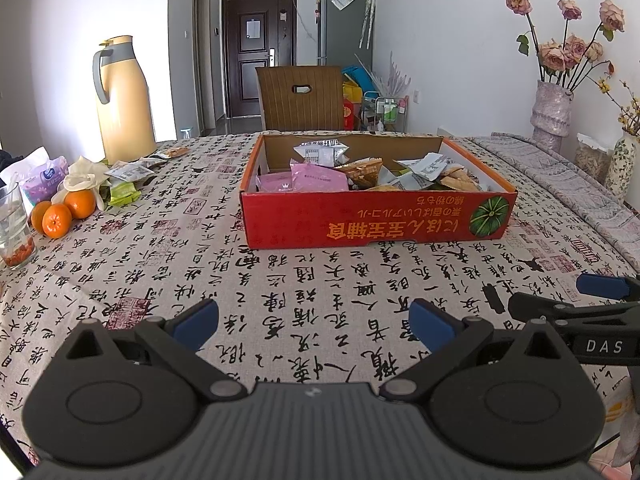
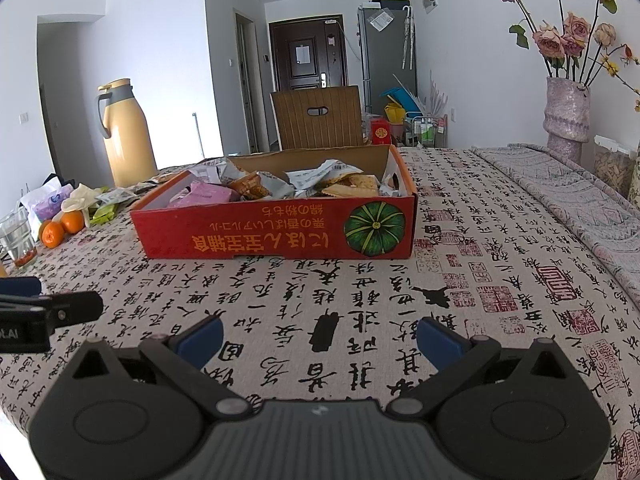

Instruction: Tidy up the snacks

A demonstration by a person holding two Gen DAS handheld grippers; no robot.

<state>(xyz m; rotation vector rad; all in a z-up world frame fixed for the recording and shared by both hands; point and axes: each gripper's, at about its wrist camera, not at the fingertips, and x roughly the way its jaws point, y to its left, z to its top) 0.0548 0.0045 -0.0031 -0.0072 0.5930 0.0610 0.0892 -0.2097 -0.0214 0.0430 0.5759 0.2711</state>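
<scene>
A red cardboard box (image 1: 360, 226) (image 2: 248, 236) with a green pumpkin print sits mid-table, holding several snack packets, among them a pink one (image 1: 316, 178) (image 2: 208, 194). More loose snack packets (image 1: 128, 172) (image 2: 116, 194) lie on the cloth at the far left, including a green one (image 1: 122, 194). My left gripper (image 1: 314, 320) hovers open over the tablecloth, well short of the box, nothing between its blue pads. My right gripper (image 2: 318, 336) is likewise open and empty, right of the left one, whose tip (image 2: 52, 308) shows at the left edge.
A tan thermos jug (image 1: 124, 96) (image 2: 126, 132) stands back left. Oranges (image 1: 66, 210) (image 2: 62, 228), a tissue pack (image 1: 40, 178) and a glass (image 1: 14, 232) crowd the left edge. A flower vase (image 1: 552, 108) (image 2: 568, 116) and folded grey cloth (image 1: 560, 172) lie right. A chair (image 1: 300, 98) stands behind.
</scene>
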